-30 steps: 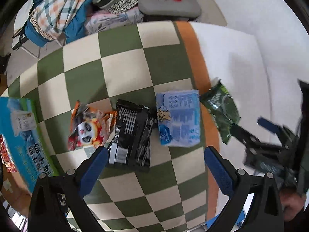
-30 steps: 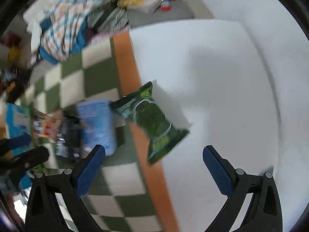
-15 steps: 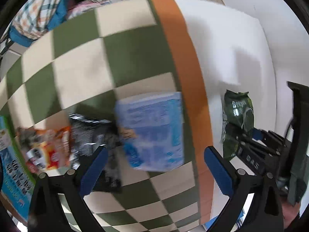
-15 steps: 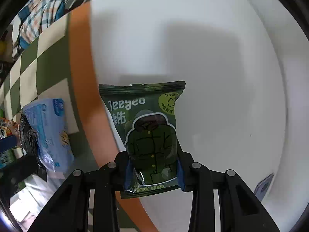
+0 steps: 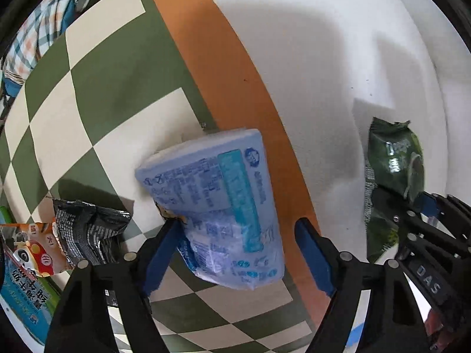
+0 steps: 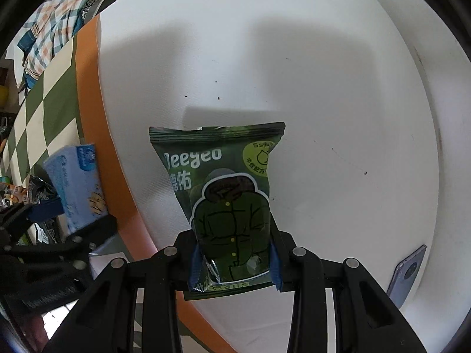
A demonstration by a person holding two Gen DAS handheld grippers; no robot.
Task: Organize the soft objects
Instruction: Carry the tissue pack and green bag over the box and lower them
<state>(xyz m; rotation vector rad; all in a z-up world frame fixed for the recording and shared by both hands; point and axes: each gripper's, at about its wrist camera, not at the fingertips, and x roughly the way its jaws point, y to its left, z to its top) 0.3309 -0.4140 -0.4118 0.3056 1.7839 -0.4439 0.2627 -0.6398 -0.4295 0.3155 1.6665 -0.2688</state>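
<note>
My right gripper [image 6: 234, 260] is shut on the bottom end of a dark green snack packet [image 6: 223, 185] and holds it above the white table [image 6: 323, 88]; the packet also shows in the left wrist view [image 5: 394, 158]. My left gripper [image 5: 235, 253] has its blue fingers on both sides of a light blue tissue pack [image 5: 217, 203], which tilts up off the checkered cloth [image 5: 97, 88]. The left finger touches the pack; the right finger stands slightly off it. The blue pack also shows in the right wrist view [image 6: 75, 182].
A black packet [image 5: 85, 232] and an orange panda packet [image 5: 32, 250] lie left of the blue pack, beside a blue-green box [image 5: 20, 288]. A phone [image 6: 407, 270] lies at the white table's right edge. Clothes [image 6: 50, 32] are piled beyond the cloth.
My right gripper closed on the green packet and lifted it over the white table. My left gripper moved in around the blue tissue pack, which now tilts up.
</note>
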